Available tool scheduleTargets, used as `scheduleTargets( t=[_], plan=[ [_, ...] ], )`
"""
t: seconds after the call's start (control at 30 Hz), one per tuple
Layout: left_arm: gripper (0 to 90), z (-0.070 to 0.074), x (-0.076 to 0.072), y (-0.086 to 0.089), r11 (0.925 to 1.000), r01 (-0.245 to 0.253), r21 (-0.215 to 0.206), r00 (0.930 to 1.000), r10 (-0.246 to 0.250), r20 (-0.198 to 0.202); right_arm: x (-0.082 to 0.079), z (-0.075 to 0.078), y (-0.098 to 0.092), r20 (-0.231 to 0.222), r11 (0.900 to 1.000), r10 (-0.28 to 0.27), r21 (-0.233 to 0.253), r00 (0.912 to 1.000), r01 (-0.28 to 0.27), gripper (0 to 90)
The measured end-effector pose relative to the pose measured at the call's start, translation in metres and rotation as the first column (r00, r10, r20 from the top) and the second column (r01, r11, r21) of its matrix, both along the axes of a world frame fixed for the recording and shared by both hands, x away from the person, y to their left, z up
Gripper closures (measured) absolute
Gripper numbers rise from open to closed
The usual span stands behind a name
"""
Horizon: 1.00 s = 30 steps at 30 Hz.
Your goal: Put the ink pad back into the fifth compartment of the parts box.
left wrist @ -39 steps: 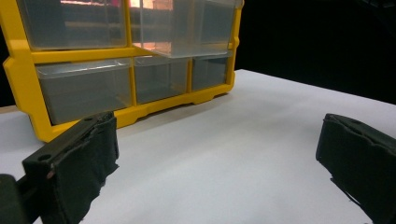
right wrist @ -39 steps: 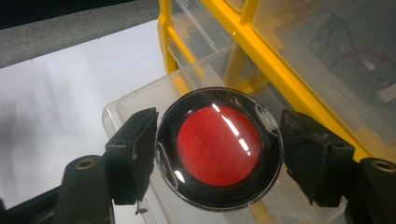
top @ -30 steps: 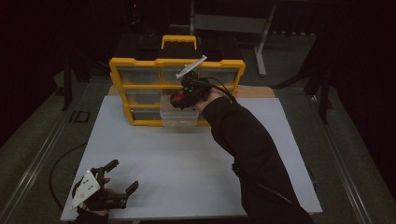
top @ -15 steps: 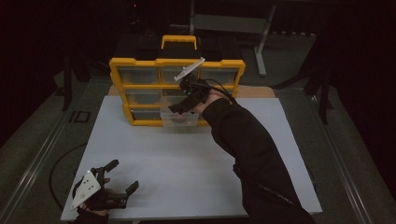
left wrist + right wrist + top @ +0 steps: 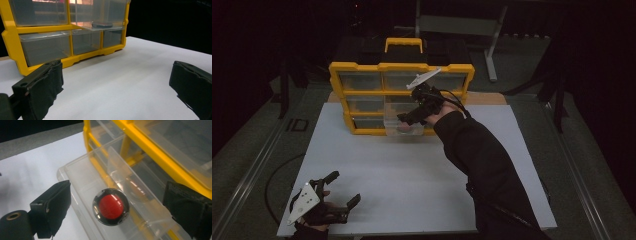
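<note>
Left gripper [image 5: 343,196] parked at near table [image 5: 412,180] edge, jaws spread, clear of the work. Right gripper [image 5: 117,207] poised over pulled-out clear drawer [image 5: 82,182] of yellow organizer [image 5: 402,67], jaws spread astride red-centred disc [image 5: 111,206] lying inside, probably released or awaiting pickup.

Round red-centred disc with silvery rim [image 5: 111,206], lying flat in pulled-out clear drawer [image 5: 82,180]
</note>
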<state>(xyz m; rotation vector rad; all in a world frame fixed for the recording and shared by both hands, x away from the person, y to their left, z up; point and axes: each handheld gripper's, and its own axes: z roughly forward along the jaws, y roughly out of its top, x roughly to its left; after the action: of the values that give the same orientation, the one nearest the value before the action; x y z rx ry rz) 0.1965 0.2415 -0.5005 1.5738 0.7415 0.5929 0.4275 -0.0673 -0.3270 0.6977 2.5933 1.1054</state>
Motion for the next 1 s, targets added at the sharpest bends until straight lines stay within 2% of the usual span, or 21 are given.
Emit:
scheduleTargets(
  t=[0.4,0.63,0.77,1.0],
  plan=[
    [0.0,0.000,0.000,0.000,1.0000,0.000,0.004,1.0000,0.000,0.003,-0.006,0.002,-0.025,0.016,1.000,-0.027,0.004,0.9995,0.027,8.3],
    [0.0,0.000,0.000,-0.001,1.0000,0.001,0.003,1.0000,-0.001,0.001,-0.011,0.004,-0.045,0.036,0.997,-0.060,0.040,0.9975,0.058,8.4],
    [0.0,0.000,-0.001,-0.001,1.0000,0.000,0.005,1.0000,0.000,0.001,-0.013,0.002,-0.055,0.060,0.997,-0.073,0.038,0.9956,0.071,8.4],
    [0.0,0.000,0.000,-0.001,1.0000,-0.003,0.005,1.0000,0.003,0.002,-0.017,-0.002,-0.074,0.061,0.995,-0.089,0.059,0.9941,0.086,8.4]
  ],
)
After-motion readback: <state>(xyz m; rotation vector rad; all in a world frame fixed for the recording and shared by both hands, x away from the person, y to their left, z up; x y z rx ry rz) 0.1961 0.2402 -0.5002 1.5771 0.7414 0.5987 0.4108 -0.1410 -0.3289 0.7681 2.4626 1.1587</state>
